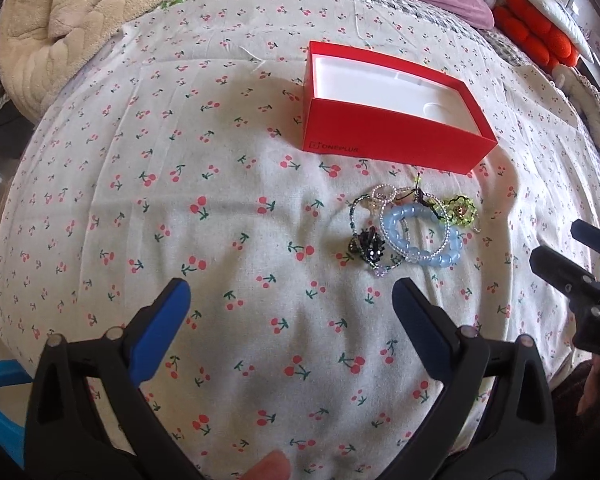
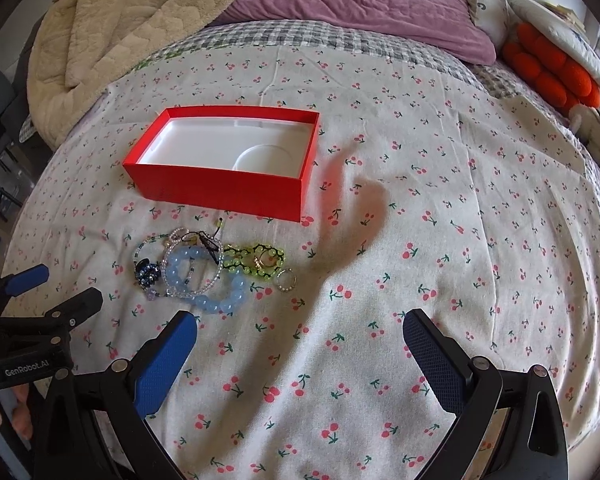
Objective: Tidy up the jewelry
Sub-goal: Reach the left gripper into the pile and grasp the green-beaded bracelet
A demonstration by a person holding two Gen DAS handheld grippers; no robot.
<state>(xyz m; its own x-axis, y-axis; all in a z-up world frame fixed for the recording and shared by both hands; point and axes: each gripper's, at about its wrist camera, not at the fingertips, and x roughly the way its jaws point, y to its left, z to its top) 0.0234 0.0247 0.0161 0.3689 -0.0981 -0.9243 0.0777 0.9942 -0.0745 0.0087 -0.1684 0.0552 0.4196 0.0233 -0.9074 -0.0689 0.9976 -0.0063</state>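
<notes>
Left gripper (image 1: 291, 294) spread wide, right gripper (image 2: 300, 326) spread wide, jewelry pile (image 2: 212, 268) ahead, red box (image 2: 224, 160) beyond it, nothing held.

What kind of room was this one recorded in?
Most likely a bedroom: the work surface is a bed under a cherry-print sheet, with a purple pillow and a beige quilted blanket at its head.

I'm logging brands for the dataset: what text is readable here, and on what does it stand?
"ONEPLUS", with a small logo before it: on the red box's side wall.
"GenRobot.AI": on the left gripper's black body, seen by the right wrist camera.
"DA...": on the right gripper's body, cut off, unreadable.
</notes>
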